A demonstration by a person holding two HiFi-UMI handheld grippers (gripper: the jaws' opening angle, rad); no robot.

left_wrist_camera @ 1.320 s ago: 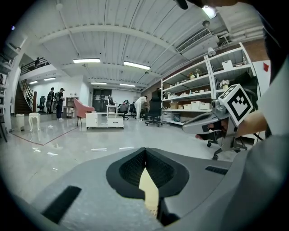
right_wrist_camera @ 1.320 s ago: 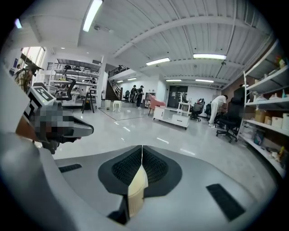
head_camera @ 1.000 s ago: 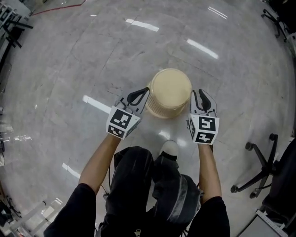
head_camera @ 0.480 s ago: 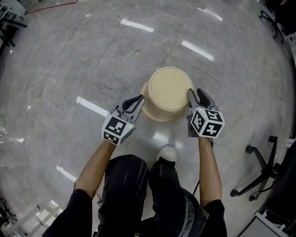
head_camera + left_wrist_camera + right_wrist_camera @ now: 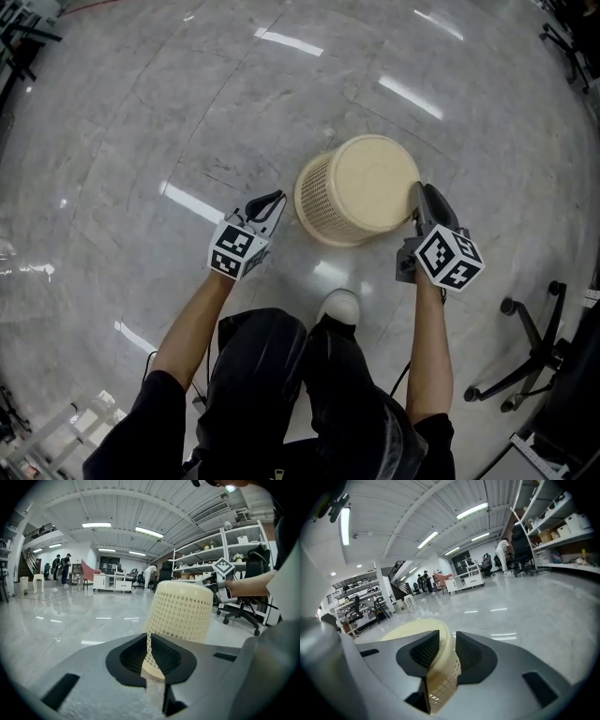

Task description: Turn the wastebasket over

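On the polished stone floor (image 5: 187, 112), just past centre toward 1 o'clock in the head view, the cream mesh wastebasket (image 5: 356, 192) is found mouth-down and tipped. Its closed end is turned upward and leans toward 3 o'clock, while its wider mouth rim is lowest toward 9 o'clock. The long axis is thus slanted from the left gripper's side up toward the right gripper's side.

The right gripper (image 5: 419, 199) is set against the basket at its 3 o'clock edge. In the right gripper view its jaws are clamped on the raised lip of the closed end, with mesh wall showing below the pads.

The left gripper (image 5: 270, 202) is held just beside the mouth rim at 9 o'clock, apart from it. Its jaws are drawn almost together with nothing between them; the basket is only seen beyond the slit. The basket lies at about 3 o'clock from it.

The turn is judged to hinge on the right-hand grip, that hand being the one in contact. A thin lip may slip as the weight swings.

No brand, label or legible writing is found on the basket. Only black-and-white square markers are carried on the gripper cubes (image 5: 448, 258), and print on the shelf boxes is too small to read.
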